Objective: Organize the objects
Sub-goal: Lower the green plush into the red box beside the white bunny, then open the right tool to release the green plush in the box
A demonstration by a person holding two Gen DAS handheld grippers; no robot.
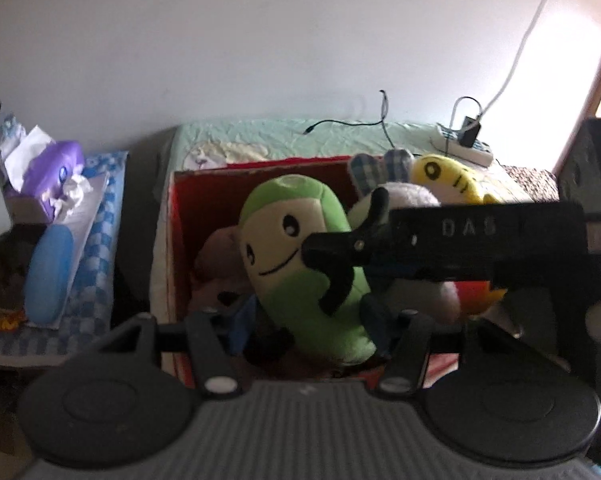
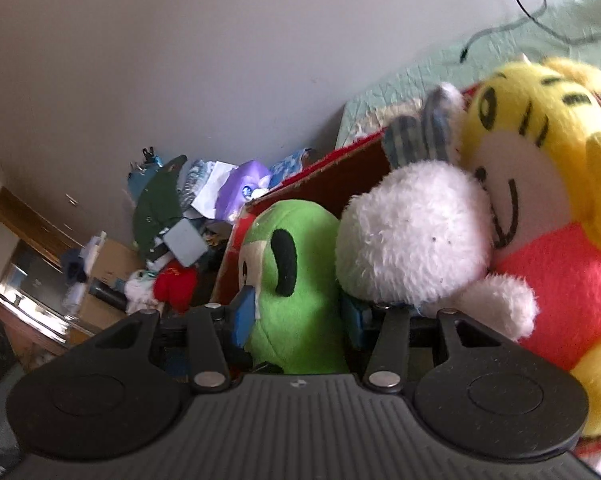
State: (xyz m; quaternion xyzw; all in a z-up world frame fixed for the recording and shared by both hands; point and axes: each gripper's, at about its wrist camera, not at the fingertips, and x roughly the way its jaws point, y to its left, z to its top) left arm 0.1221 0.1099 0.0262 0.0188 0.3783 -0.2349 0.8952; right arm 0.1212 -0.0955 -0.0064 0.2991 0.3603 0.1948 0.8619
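A green plush toy (image 1: 300, 248) (image 2: 296, 280) with a smiling face stands upright in a red cardboard box (image 1: 260, 166) (image 2: 340, 164). My left gripper (image 1: 306, 320) is low at the toy's base; its blue pads flank the base with a dark gap on the left side, so it is open. My right gripper (image 1: 352, 250) (image 2: 300, 318) reaches in from the right, and its blue pads press on both sides of the green toy. A white plush (image 1: 412, 194) (image 2: 412, 232) and a yellow tiger plush (image 1: 448, 178) (image 2: 540, 128) sit right of it. A pinkish plush (image 1: 220, 256) lies behind it.
The box rests on a bed with a pale green sheet (image 1: 280, 136). A power strip (image 1: 460, 144) with cables lies at the bed's far right. Left of the bed is clutter: a purple tissue pack (image 1: 52, 172), a blue case (image 1: 48, 276), bags and papers (image 2: 168, 216).
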